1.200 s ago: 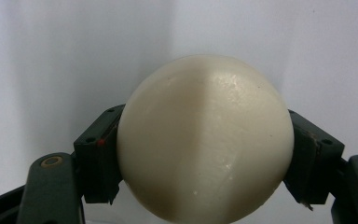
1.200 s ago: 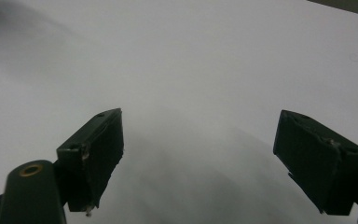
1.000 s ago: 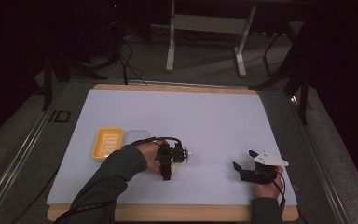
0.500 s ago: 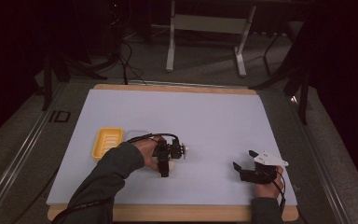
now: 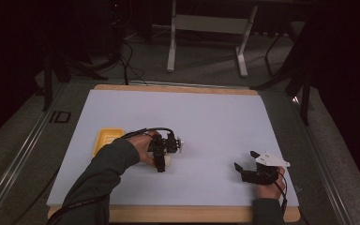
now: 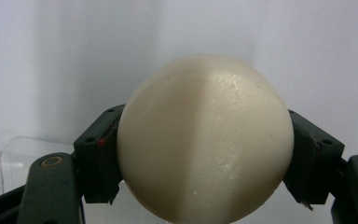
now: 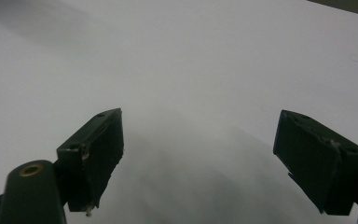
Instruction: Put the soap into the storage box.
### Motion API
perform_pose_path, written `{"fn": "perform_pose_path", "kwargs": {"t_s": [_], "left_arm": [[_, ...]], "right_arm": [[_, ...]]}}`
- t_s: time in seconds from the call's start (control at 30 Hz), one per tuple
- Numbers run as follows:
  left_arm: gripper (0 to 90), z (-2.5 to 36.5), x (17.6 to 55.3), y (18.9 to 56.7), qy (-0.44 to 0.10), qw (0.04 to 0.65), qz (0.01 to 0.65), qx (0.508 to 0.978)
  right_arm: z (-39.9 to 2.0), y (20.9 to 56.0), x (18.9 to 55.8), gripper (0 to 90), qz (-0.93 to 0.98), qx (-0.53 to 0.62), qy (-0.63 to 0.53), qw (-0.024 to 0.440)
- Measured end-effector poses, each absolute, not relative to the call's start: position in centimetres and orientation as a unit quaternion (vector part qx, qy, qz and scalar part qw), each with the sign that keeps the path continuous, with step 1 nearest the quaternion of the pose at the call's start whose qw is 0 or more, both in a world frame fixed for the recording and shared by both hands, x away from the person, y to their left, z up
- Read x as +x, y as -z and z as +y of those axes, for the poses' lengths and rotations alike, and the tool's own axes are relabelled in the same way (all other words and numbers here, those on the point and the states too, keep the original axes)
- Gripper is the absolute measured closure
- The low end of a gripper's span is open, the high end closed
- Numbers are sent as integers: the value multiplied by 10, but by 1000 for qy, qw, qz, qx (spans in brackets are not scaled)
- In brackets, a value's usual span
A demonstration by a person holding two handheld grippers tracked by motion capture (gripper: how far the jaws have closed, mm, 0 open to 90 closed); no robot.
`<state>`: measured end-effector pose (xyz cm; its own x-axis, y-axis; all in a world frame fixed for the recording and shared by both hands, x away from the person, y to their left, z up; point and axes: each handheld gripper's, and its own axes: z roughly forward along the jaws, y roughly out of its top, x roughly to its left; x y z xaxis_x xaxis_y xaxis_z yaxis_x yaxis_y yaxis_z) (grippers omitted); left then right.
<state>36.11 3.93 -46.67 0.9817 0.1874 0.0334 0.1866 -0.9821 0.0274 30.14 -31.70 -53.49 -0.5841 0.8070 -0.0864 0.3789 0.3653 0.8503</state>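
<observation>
A smooth cream-white egg-shaped ball (image 6: 205,140) sits between the two black jaws of my left gripper (image 6: 205,156), whose pads press on its left and right sides. In the high view my left gripper (image 5: 161,163) is left of the table's middle, pointing toward the person, with the pale ball (image 5: 168,161) at its tips, just above the white sheet. My right gripper (image 5: 245,161) rests near the front right of the table. Its jaws stand wide apart over bare white surface, with nothing between them in the right gripper view (image 7: 200,158).
A yellow tray (image 5: 106,139) lies on the white sheet (image 5: 215,117) just left of my left hand. A clear plastic container edge (image 6: 9,151) shows at the lower left of the left gripper view. Wooden table edges frame the sheet; dark stands are behind.
My left gripper has shifted a little to the left, toward the yellow tray, and lifted slightly with the ball still in it. The right gripper has not moved.
</observation>
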Motion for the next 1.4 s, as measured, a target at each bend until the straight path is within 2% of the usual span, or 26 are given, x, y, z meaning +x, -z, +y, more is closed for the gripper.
{"fn": "perform_pose_path", "kwargs": {"t_s": [1.4], "left_arm": [[261, 82, 386, 441, -18, 21, 155, 987]], "right_arm": [[-318, 535, 301, 157, 783, 377, -423, 257]]}}
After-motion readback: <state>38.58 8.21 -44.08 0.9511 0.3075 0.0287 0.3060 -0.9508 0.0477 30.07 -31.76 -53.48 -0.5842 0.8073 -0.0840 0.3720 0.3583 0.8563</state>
